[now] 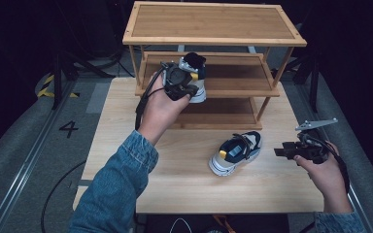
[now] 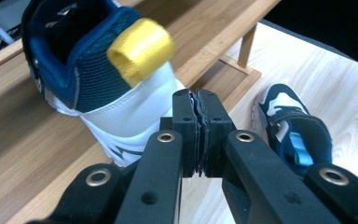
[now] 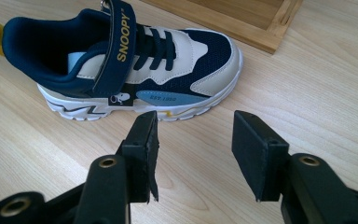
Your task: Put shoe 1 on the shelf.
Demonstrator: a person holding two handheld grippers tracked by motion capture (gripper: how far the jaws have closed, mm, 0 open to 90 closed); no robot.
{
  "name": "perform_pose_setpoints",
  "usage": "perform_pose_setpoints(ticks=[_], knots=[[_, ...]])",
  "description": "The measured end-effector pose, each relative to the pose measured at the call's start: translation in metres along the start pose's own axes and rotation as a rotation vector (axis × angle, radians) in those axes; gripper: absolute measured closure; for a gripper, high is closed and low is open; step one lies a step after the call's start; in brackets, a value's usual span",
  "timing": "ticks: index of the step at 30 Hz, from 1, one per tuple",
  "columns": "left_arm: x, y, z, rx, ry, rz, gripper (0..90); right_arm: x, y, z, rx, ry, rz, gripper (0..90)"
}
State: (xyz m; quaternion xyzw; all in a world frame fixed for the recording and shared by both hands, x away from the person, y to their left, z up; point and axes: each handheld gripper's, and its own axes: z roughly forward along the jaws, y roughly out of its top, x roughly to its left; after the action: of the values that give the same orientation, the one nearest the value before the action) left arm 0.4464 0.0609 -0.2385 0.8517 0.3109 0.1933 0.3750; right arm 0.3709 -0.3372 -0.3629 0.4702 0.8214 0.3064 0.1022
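Sleeve: denim sleeve (image 1: 114, 194) nearest the camera, bottom left, leading up to the left hand.
Left hand-held gripper (image 1: 190, 90): raised at the middle tier of the rack; jaws pressed together with nothing between them, tips just beside the heel of the upper shoe.
Upper shoe (image 2: 107, 88): on the middle tier of the rack (image 1: 213, 24), heel outward, yellow pull loop toward the left gripper's camera; it looks tilted, whether it sits flat I cannot tell.
Lower shoe (image 3: 126, 70): on the surface (image 1: 184, 189) in front of the rack, upright on its sole, strap closed.
Right hand-held gripper (image 1: 279, 152): low at the right, jaws apart, aimed at the side of the lower shoe, near it but not touching.
Step in hand (judged): shelving the pair; the upper shoe seems placed, the lower shoe is next.
Doing it well: bring the open jaws over the collar or heel, not the soft mesh toe; close firmly, lift level, clear the tier's edge, set it beside its mate.
Count: two shoes, two hand-held grippers, one rack with three tiers, one surface.
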Motion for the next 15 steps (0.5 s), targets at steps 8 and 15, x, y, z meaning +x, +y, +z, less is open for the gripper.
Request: perform_pose_setpoints(ticks=[8, 15], knots=[[0.011, -0.009, 0.01, -0.022, 0.039, -0.052, 89.4, 0.003, 0.002, 0.002, 0.009, -0.01, -0.007, 51.8], [0.019, -0.006, 0.02, -0.026, 0.085, -0.061, 88.0, 0.0, -0.001, 0.002, 0.009, -0.006, 0.0, 51.9]])
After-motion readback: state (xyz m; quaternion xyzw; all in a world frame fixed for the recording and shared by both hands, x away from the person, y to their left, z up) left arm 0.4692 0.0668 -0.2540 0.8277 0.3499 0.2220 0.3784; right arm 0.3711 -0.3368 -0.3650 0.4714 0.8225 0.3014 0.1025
